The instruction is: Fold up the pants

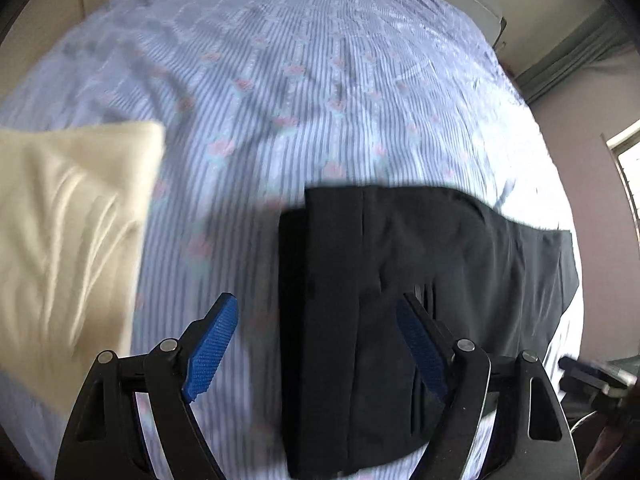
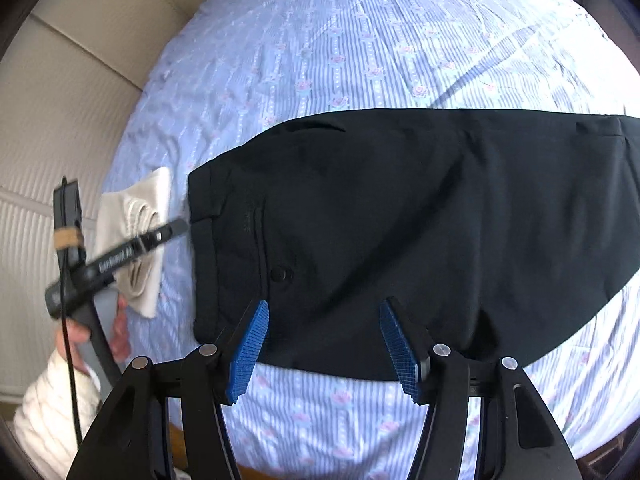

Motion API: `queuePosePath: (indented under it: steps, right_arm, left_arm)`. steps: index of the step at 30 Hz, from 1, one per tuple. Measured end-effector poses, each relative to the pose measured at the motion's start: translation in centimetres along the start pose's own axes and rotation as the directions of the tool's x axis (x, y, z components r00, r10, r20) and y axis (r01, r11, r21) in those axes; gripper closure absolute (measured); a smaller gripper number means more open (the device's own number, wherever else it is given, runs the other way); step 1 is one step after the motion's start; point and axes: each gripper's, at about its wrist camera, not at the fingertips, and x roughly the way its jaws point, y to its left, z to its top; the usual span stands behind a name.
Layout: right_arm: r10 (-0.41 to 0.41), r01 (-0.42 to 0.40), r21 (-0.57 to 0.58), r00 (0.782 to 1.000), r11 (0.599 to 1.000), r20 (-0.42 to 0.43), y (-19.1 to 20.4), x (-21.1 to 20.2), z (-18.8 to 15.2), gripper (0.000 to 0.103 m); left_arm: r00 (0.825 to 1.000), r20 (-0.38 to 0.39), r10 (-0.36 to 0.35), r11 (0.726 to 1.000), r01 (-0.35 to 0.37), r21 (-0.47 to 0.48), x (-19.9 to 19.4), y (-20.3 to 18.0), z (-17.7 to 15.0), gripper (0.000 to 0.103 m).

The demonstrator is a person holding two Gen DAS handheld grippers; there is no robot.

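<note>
Left wrist view: the left gripper (image 1: 316, 332) has its blue-padded jaws spread wide and empty, hovering over the waistband end of the black pants (image 1: 384, 280), with nothing pinched between the pads. Right wrist view: the right gripper (image 2: 324, 344) also stands parted, about half open, with nothing in its grasp; its fingers (image 2: 248, 348) frame the near edge of the pants without touching the cloth as far as can be seen. The pants lie flat on a bed sheet (image 2: 320, 40) of pale blue stripes dotted with small pink flowers, which is creased in places. The garment looks folded lengthwise, leg upon leg, with the waistband at the left in the right wrist view, a belt loop and a buttoned back pocket (image 2: 280, 274) showing. Only the right wrist view shows the person's hand (image 2: 116, 332) in a white knitted sleeve (image 2: 52, 412) holding the left gripper's handle with a black cable, and a padded cream headboard (image 2: 60, 100) behind. A folded cream garment (image 1: 68, 220) lies just beside the waistband, large in the left wrist view and small in the other. Only the left wrist view shows a mauve wall (image 1: 580, 128), a bright window (image 1: 628, 160) at the right edge and a grey-green curtain (image 1: 572, 52).
</note>
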Motion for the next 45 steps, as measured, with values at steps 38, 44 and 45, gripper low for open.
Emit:
queuePosePath:
  steps: [38,44,45]
  right_arm:
    - [0.013,-0.022,0.085,0.994,0.996,0.11,-2.8,-4.8,-1.9,0.043]
    - [-0.023,0.012,0.049,0.973,0.999,0.228,-6.0,-11.9,-3.6,0.043]
    - [-0.027,0.015,0.049,0.968,0.999,0.249,-6.7,-13.1,-3.9,0.043]
  left_arm:
    - [0.961,0.195,0.197,0.908,-0.254,0.332,-6.2,-9.6,1.9,0.039]
    - [0.962,0.27,0.039,0.877,-0.162,0.451,-12.4,-17.4,-2.0,0.032]
    - [0.962,0.272,0.019,0.874,-0.148,0.464,-12.8,-18.6,-2.5,0.032]
